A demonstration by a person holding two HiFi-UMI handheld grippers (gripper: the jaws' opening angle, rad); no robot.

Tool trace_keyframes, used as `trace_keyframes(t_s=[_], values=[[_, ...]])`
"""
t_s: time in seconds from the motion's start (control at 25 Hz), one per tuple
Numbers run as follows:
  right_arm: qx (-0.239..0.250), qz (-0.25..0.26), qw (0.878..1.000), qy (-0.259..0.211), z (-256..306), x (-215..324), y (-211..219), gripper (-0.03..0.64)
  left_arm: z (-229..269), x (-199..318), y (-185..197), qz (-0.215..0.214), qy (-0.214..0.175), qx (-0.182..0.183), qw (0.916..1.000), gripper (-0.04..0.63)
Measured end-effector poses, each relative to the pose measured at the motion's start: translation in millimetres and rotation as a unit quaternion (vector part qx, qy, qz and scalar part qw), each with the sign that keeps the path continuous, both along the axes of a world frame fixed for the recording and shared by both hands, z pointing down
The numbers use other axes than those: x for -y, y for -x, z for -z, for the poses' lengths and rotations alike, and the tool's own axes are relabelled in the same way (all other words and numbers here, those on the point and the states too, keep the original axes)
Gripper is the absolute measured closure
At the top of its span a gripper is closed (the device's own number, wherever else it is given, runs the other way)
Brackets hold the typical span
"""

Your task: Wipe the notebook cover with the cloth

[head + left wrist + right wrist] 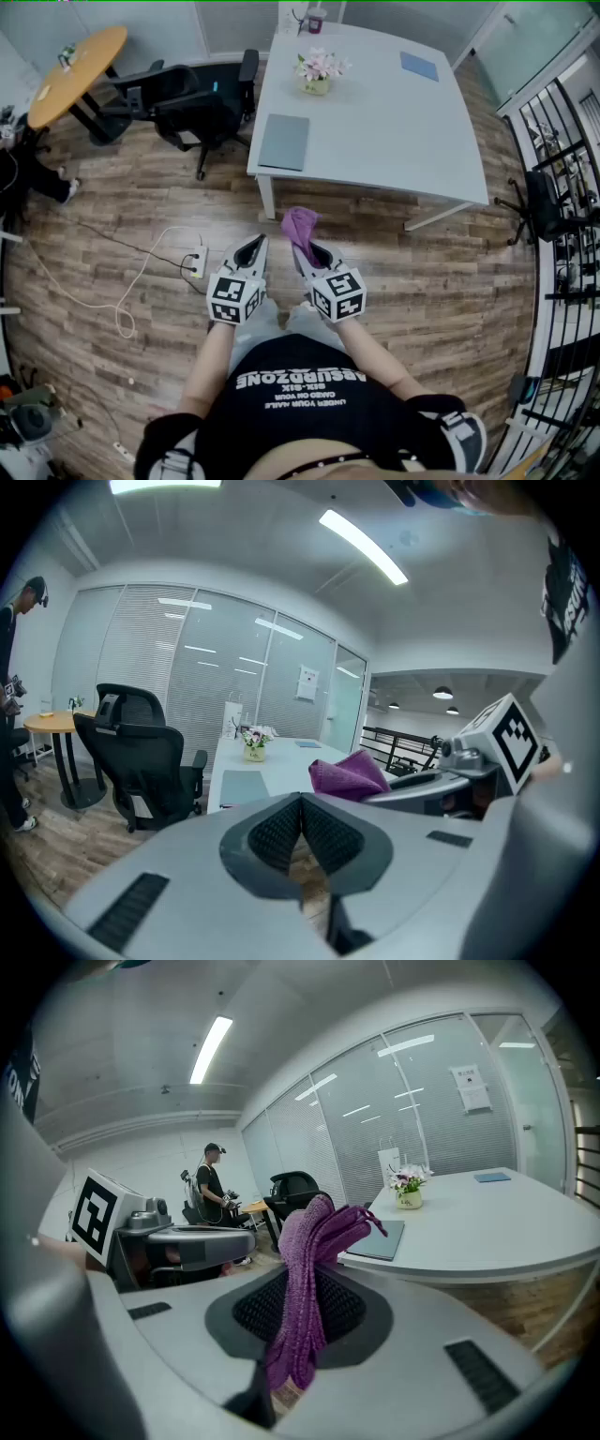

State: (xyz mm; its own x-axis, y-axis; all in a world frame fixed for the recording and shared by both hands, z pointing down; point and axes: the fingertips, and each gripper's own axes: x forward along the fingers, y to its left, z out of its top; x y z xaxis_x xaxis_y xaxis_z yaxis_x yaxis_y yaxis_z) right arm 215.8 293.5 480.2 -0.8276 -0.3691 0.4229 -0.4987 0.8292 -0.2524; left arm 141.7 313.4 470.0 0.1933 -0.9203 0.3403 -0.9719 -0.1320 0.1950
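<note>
A grey notebook (284, 142) lies flat at the near left corner of the white table (394, 131); it also shows as the notebook (242, 785) and the notebook (380, 1238) in the gripper views. My right gripper (306, 247) is shut on a purple cloth (300, 225), which sticks up between its pads, seen as the cloth (309, 1269). My left gripper (248, 251) is shut and holds nothing. Both grippers hang over the wooden floor, short of the table's near edge.
A small flower pot (317, 73) and a blue item (419, 66) sit farther back on the table. Black office chairs (202, 108) stand left of it, beside a round wooden table (75, 70). A power strip with white cable (195, 262) lies on the floor. A person (214, 1194) stands far off.
</note>
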Motion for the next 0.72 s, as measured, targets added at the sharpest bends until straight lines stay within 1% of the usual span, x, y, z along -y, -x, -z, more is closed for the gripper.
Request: trace_keyframes(t_s=[0.24, 0.4, 0.56, 0.72], values=[[-0.008, -0.009, 1.000, -0.013, -1, 6, 66, 0.545, -9, 2, 70, -0.008, 0.009, -0.003, 0.9999, 0.578], [-0.018, -0.028, 0.999, -0.018, -4, 17, 97, 0.545, -14, 9, 104, -0.028, 0.009, -0.007, 0.9995, 0.578], [-0.011, -0.062, 0.998, -0.022, -4, 31, 118, 0.545, -23, 19, 131, -0.053, 0.013, -0.006, 0.9985, 0.578], [-0.025, -0.077, 0.996, -0.024, -11, 40, 121, 0.545, -34, 25, 141, -0.070, 0.022, -0.018, 0.9971, 0.578]])
